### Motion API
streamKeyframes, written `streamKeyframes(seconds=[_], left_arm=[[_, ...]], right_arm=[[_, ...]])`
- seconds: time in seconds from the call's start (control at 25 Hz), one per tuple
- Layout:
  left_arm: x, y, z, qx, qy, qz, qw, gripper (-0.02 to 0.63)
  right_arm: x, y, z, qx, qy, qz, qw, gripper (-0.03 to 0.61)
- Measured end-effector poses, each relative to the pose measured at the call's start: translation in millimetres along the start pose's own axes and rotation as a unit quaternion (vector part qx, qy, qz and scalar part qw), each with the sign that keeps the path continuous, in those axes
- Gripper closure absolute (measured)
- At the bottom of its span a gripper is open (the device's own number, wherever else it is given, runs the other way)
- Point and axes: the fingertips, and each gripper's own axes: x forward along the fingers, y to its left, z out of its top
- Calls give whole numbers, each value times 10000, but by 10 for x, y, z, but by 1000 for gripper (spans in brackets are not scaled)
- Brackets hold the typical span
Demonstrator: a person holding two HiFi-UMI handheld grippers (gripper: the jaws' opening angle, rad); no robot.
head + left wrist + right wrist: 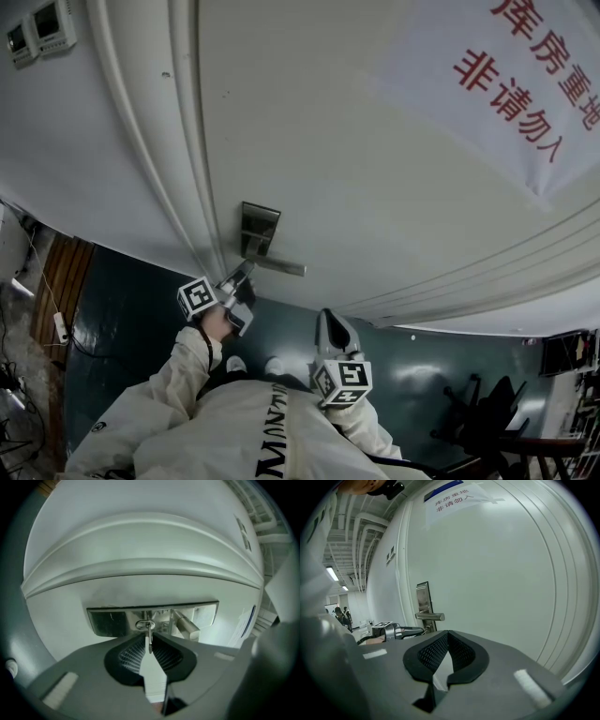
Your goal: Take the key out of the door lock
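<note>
The left hand-held gripper (149,637) is held level against the white door (375,169), its jaws pinching the thin key (149,642) that stands edge-on in the keyhole of the metal lock plate (110,621), just beside the lever handle (186,626). The right hand-held gripper (447,634) hangs back from the door, well apart from the lock, its tips pressed together with nothing between them. A paper sign (534,84) with red characters is stuck on the door.
</note>
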Motion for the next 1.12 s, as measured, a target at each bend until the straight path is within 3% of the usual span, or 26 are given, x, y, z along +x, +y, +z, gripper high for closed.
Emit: streamKeyframes(seconds=[0.2,0.36,0.72,0.88,1.12], left_arm=[[16,-39,0,-20,-48,-64,10000,589],[-21,20,14,172,-45,172,9997,589],[-41,14,8,166,-37,222,9996,592],[-143,-85,-92,-106,4,-142,9998,592],[-330,-72,-181,215,94,13,9997,592]], right_arm=[[12,12,3,-7,17,-11,10000,577],[6,-8,-10,36,23,-71,10000,577],[-45,-19,-36,94,11,-116,9999,577],[-76,-38,-41,121,-3,-145,9998,577],[-50,29,-65,145,-2,-32,9999,577]])
